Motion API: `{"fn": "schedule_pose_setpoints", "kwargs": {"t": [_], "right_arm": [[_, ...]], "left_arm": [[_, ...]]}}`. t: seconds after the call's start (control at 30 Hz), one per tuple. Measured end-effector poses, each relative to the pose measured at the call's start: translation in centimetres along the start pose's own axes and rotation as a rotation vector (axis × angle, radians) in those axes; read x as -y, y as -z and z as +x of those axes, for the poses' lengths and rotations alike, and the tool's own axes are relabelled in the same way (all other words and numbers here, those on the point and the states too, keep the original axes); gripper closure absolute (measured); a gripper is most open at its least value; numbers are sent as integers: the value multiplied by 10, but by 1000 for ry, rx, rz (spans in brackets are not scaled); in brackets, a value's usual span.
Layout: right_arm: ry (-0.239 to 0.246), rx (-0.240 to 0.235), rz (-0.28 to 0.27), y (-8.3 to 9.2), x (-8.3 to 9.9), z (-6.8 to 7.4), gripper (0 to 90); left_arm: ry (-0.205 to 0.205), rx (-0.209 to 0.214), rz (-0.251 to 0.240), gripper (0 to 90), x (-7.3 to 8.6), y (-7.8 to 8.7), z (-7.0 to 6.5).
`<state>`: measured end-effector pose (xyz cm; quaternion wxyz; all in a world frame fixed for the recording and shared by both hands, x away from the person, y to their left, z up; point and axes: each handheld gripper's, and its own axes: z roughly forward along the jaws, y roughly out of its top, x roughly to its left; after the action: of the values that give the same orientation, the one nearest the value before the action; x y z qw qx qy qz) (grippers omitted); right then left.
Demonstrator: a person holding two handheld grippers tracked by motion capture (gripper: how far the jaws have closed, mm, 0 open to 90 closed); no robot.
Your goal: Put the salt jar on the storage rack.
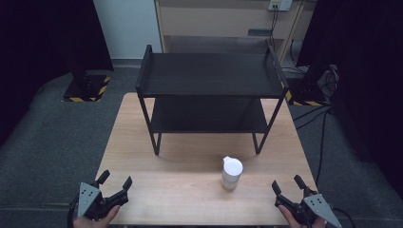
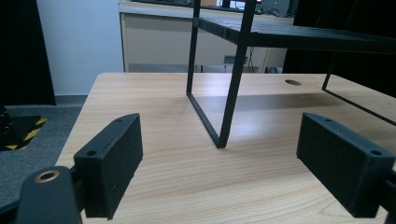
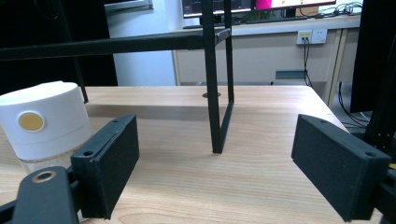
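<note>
A small clear bottle with a white cap stands upright on the wooden table, in front of a black two-tier metal shelf. In the right gripper view the bottle sits at the far left, beyond the left jaw. My left gripper rests at the table's front left corner, open with nothing between its jaws. At the front right corner my right gripper is open too, its jaws wide apart and empty. Both shelf tiers look bare.
The shelf's legs stand on the table's far half. Grey carpet surrounds the table, with black stands with yellow-striped bases at the back left and back right. Cables trail on the floor at the right.
</note>
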<state>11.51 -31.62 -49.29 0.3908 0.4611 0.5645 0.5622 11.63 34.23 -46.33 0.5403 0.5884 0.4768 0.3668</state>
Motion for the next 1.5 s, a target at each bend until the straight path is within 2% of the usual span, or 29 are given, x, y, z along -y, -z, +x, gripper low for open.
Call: {"fn": "schedule_pose_setpoints", "kwargs": {"t": [0.3,0.4,0.53,0.63,0.83,1.0,1.13,1.3,1.5], "right_arm": [[2,-9,4,-1,-1,2,151],[0,-27,9,0,-1,3,152],[-9,-90,32,1,-1,5,159],[-24,-139,73,1,0,10,153],[-15,-206,109,-14,4,23,138],[15,-248,122,-30,4,34,138],[56,-276,121,-38,0,37,142],[91,-286,116,-39,-3,38,144],[117,-268,103,-35,-13,36,144]], "left_arm": [[6,2,-3,131,0,0,0],[7,4,-1,131,0,0,0],[7,5,2,131,0,0,0],[8,7,-3,131,0,1,0],[7,11,-1,130,0,0,-1],[-2,16,-3,130,0,0,-3],[-2,17,-2,131,0,0,-4],[-2,19,0,130,0,0,-4],[0,19,0,130,0,-1,-4]]}}
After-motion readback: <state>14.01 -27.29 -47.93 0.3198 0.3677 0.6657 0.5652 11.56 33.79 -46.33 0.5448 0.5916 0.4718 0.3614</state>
